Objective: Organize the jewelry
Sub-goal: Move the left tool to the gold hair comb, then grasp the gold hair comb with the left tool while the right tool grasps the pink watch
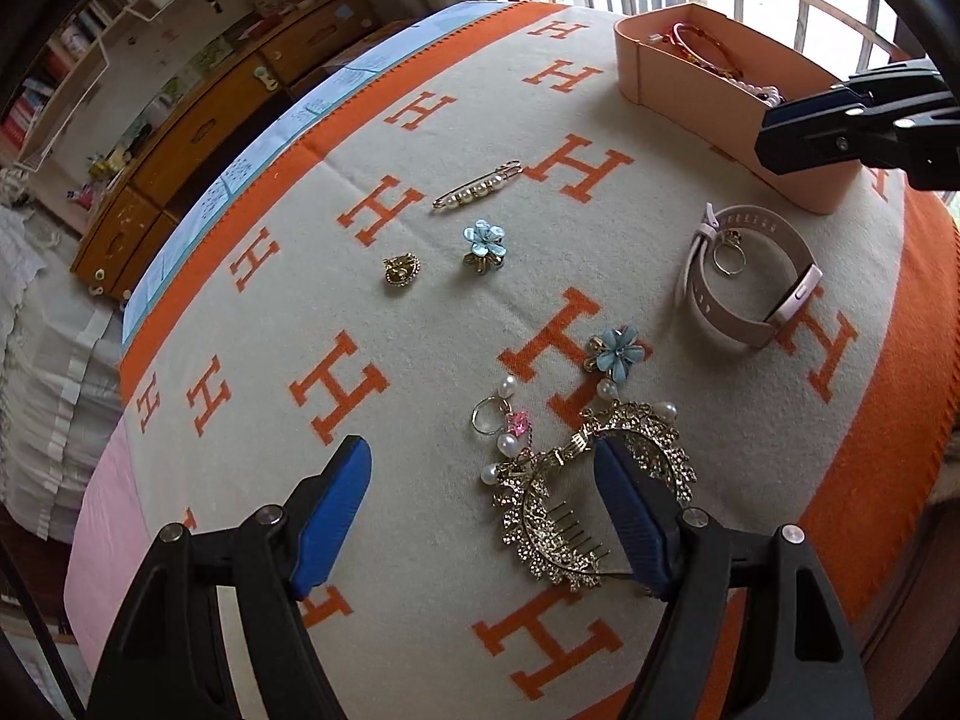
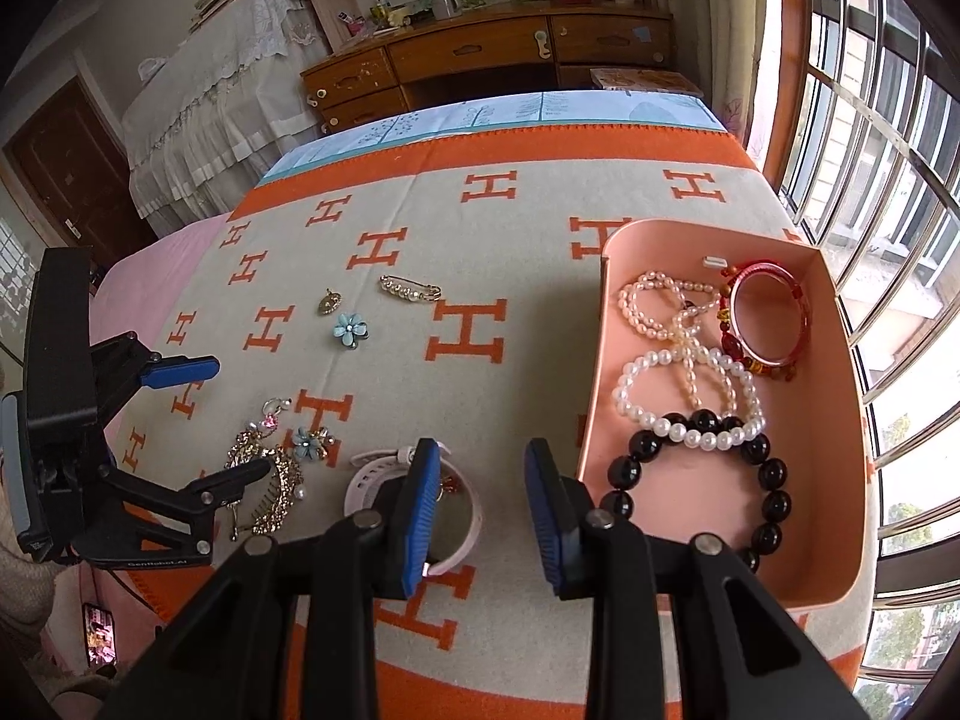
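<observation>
My left gripper (image 1: pixel 480 462) is open and empty, low over the blanket; its right finger covers part of a gold rhinestone comb crown (image 1: pixel 558 516). Beside the crown lie a pearl charm ring (image 1: pixel 501 420) and a blue flower clip (image 1: pixel 618 351). Farther off lie a second blue flower (image 1: pixel 483 243), a gold pendant (image 1: pixel 401 269) and a pearl safety pin (image 1: pixel 477 187). A pink watch (image 1: pixel 750 282) encircles a ring (image 1: pixel 727 255). My right gripper (image 2: pixel 480 456) is open and empty, between the watch (image 2: pixel 384 468) and the pink box (image 2: pixel 591 420) of bracelets (image 2: pixel 690 414).
An orange and cream H-patterned blanket (image 1: pixel 420 360) covers the bed. A wooden dresser (image 2: pixel 480 60) stands beyond the far edge, windows (image 2: pixel 888 180) to the right. The other gripper shows at the left in the right wrist view (image 2: pixel 180 420).
</observation>
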